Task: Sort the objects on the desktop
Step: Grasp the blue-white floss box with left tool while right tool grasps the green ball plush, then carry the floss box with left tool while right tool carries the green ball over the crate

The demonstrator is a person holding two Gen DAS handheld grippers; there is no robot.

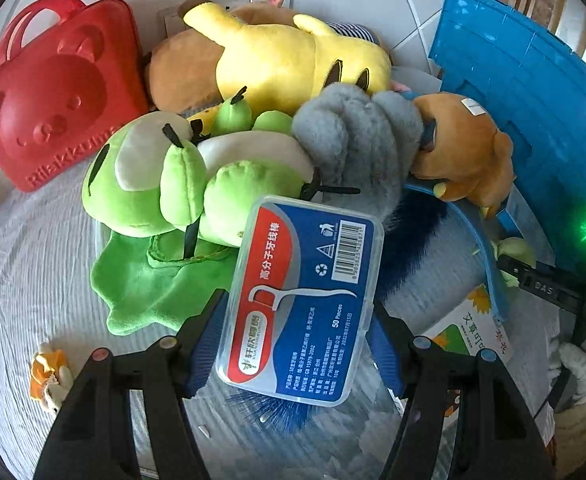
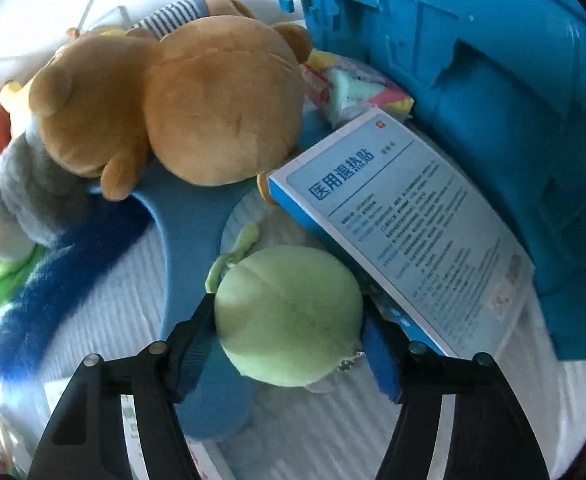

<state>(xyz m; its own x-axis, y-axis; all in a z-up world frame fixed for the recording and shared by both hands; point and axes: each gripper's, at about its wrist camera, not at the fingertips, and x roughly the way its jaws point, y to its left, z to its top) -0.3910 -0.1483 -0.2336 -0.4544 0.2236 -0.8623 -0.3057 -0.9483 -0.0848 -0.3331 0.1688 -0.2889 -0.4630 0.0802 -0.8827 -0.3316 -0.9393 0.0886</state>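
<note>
The left gripper (image 1: 299, 336) is clamped on a clear floss-pick box (image 1: 301, 300) with a red and blue label, its blue pads pressed to the box's two long sides; the box sits at about six o'clock in the left wrist view, raised over the white ribbed cloth (image 1: 33, 272).

Beyond it, from nine to one o'clock, plush toys are piled close: a green frog plush (image 1: 153, 184) just beside the box at ten o'clock, a grey plush (image 1: 357, 140) touching the frog at twelve, and a yellow plush (image 1: 285, 60) lying over a brown one behind. A red bear-shaped case (image 1: 53, 92) stands at ten o'clock, apart from the box. A blue crate (image 1: 533, 92) fills two o'clock.

The right gripper (image 2: 289, 320) has a round pale-green plush ball (image 2: 289, 312) between its jaws at six o'clock in the right wrist view; both blue pads meet the ball's sides, so it grips the ball. Crowding it at three o'clock is a blue and white medicine box (image 2: 405, 220), tilted against the blue crate (image 2: 493, 120) and touching the right-hand finger. A brown bear plush (image 2: 197, 96) lies at eleven o'clock on a blue curved plastic piece (image 2: 189, 232), which runs under the ball. A blue fuzzy strip (image 2: 61, 272) lies at nine o'clock.
</note>
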